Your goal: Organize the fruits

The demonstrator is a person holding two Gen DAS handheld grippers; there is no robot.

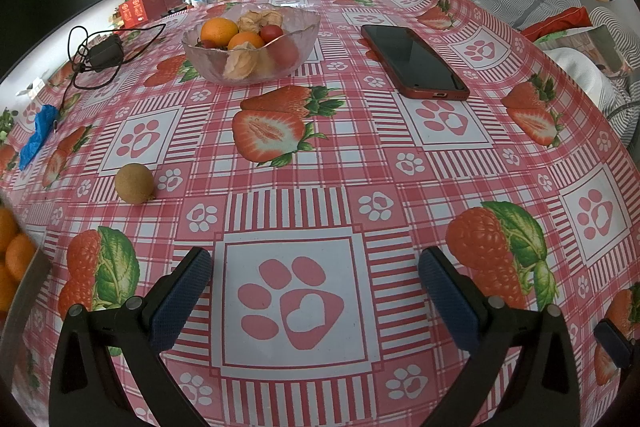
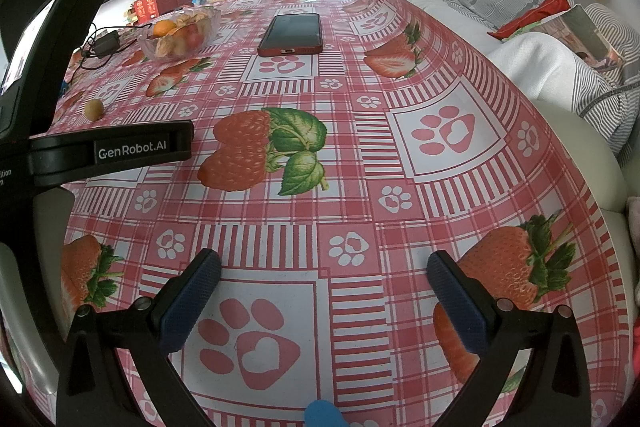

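Observation:
A glass bowl (image 1: 294,27) at the table's far side holds oranges (image 1: 219,31), a cherry tomato (image 1: 271,33) and papery husked fruits (image 1: 240,63). A lone brown kiwi (image 1: 134,183) lies on the cloth to the left, well short of the bowl. My left gripper (image 1: 316,291) hovers open over a paw print, right of the kiwi, with nothing in it. My right gripper (image 2: 324,291) is also open and empty near the front edge. From there the bowl (image 2: 149,45) and kiwi (image 2: 94,109) sit far off to the left, behind the left gripper's body (image 2: 112,151).
A red-cased phone (image 1: 414,61) lies right of the bowl. A black charger with cable (image 1: 105,53) and a blue wad (image 1: 40,133) sit at the left. More oranges (image 1: 12,255) show at the left edge. A sofa with cushions (image 2: 520,11) runs along the right.

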